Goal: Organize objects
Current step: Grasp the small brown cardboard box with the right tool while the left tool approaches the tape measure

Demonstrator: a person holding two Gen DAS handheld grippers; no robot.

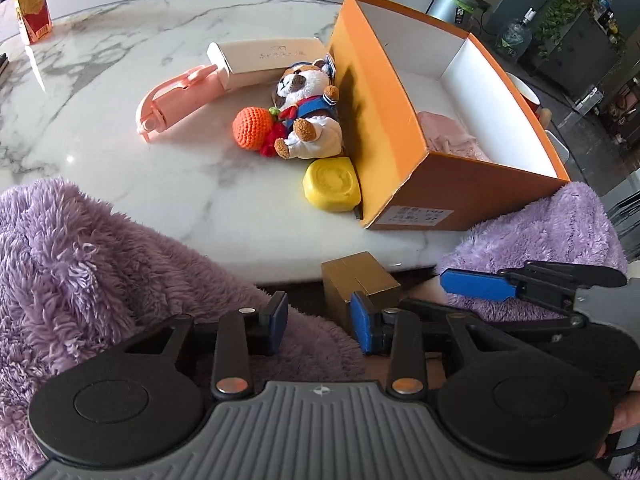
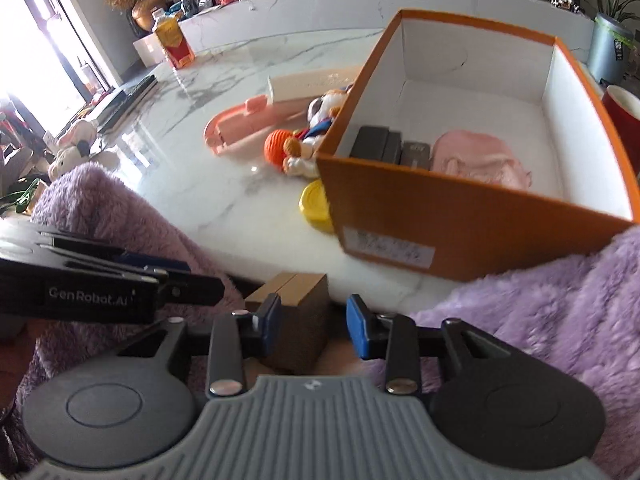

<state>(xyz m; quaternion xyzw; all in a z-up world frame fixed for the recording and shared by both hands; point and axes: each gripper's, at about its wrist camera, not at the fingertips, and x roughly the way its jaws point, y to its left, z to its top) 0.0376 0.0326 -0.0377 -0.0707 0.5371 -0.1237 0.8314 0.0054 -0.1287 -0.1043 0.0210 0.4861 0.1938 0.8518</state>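
An open orange box (image 1: 384, 136) (image 2: 460, 208) stands on the marble table (image 1: 120, 92); inside lie a pink cloth (image 2: 480, 160) and dark blocks (image 2: 380, 144). Left of it lie a plush dog (image 1: 308, 112), an orange crochet ball (image 1: 252, 128), a yellow container (image 1: 332, 184), a pink device (image 1: 176, 96) and a beige case (image 1: 268, 60). A small gold box (image 1: 360, 280) (image 2: 300, 316) sits below the table's near edge. My left gripper (image 1: 320, 320) is open, the gold box beside its right finger. My right gripper (image 2: 312, 328) is open with the gold box between its fingers.
A red-yellow carton (image 1: 32, 8) stands at the table's far left. A red cup (image 2: 624, 116) stands right of the box. Purple fleece sleeves (image 1: 80, 264) (image 2: 540, 320) flank both grippers. Potted plants and shelves fill the background.
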